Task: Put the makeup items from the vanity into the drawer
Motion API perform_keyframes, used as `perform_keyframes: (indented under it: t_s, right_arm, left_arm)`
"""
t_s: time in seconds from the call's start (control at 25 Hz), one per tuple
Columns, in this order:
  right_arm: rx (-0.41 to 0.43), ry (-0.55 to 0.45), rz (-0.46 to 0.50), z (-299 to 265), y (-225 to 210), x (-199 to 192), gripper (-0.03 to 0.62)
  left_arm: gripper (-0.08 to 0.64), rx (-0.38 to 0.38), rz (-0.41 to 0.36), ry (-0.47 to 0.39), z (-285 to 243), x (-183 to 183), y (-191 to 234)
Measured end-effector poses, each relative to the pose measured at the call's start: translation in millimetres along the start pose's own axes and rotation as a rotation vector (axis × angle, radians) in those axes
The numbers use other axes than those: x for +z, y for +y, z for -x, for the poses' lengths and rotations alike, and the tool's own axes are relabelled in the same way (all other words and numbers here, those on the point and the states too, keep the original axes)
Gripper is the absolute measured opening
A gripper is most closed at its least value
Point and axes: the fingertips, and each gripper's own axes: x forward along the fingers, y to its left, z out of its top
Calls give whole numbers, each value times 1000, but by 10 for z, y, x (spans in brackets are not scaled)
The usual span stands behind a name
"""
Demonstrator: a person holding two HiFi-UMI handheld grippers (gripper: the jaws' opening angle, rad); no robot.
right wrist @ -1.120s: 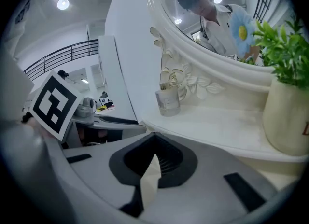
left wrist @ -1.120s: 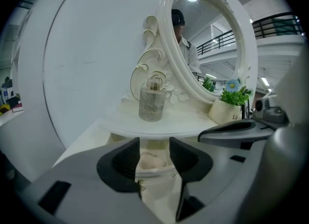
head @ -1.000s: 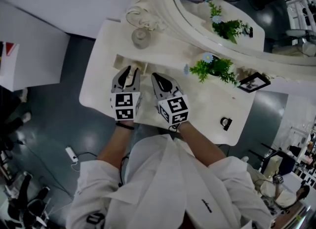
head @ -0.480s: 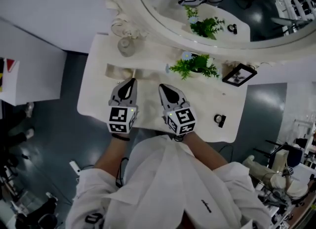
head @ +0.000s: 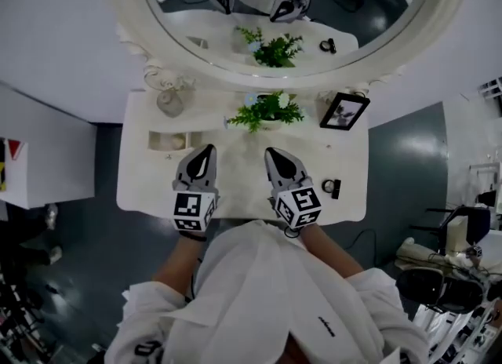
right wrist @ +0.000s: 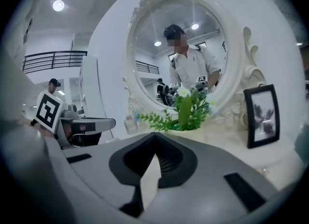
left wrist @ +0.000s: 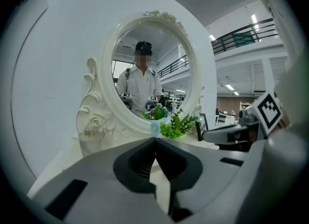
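While left tool [head: 208, 151] and right tool [head: 271, 154] sit closed, empty: black item [head: 331, 187] right of plant [head: 269, 111], likely light, slippery; pinch sides.

light: even, bright overhead | edges: fisheye warp, dark vignette | blur: slight, near parts

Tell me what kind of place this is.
Probably a staged dressing corner in a large hall: a white vanity with an ornate oval mirror, a framed picture, and a railed mezzanine beyond.
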Motion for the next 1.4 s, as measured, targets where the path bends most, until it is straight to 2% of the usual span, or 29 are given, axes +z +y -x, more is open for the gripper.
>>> perform_keyframes:
  t_s: [0.32,0.52,0.8,1.0,1.4]
  right_arm:
    - [-123,-82,-16,657,-503,205,17]
    - [-180,-116,-45,1026,-733,242,17]
    - [-235,-146,-57,1367,-1020,299,17]
    - [-240,-171,-83,1392,-1113,348,17]
    - [-230,-164,-49,1314,-1089,394,17]
  left_arm:
    - [28,-73,-53,-58,-68,307,-436]
    - [28,-52,-81,-102,-69,507,-573]
    - [28,-23,-95,-111,-26,566,-597]
    - [28,0,-109,-98,-19,554,-539]
    - [28,7,-102,-90,-1,507,-551]
